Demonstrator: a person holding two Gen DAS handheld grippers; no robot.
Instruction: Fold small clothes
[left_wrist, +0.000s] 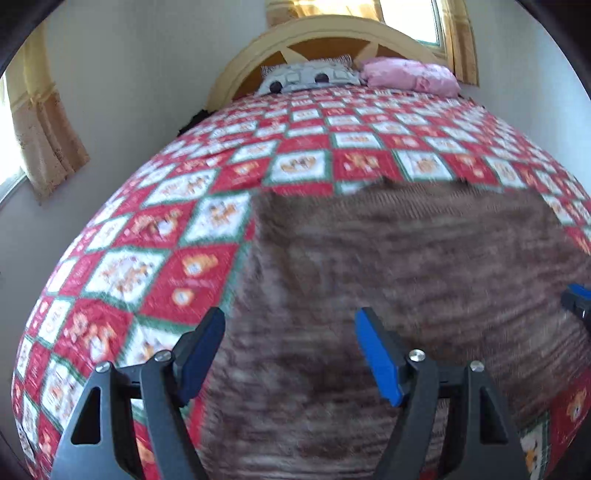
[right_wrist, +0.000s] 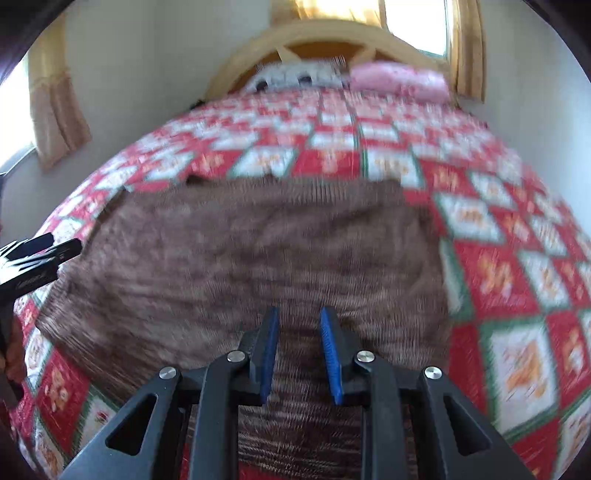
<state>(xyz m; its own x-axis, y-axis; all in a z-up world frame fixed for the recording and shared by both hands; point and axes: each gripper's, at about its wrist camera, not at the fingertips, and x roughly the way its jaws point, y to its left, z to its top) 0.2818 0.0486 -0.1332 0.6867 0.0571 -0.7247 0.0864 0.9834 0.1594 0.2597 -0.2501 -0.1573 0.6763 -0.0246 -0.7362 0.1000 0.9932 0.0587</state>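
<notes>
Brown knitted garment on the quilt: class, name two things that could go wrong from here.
1. The left gripper is wide open straddling the brown knitted garment's edge; closing may pinch the red-and-white patchwork quilt too.
2. The right gripper, narrowly open, may catch only one layer.

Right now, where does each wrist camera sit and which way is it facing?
Left wrist: above the brown knit garment's left side, facing the headboard; left gripper fingers wide apart.
Right wrist: over the garment's near edge, same heading; right gripper fingers narrowly apart.
Shared: garment, patchwork bedspread, pink pillow; each glimpses the other gripper.
</notes>
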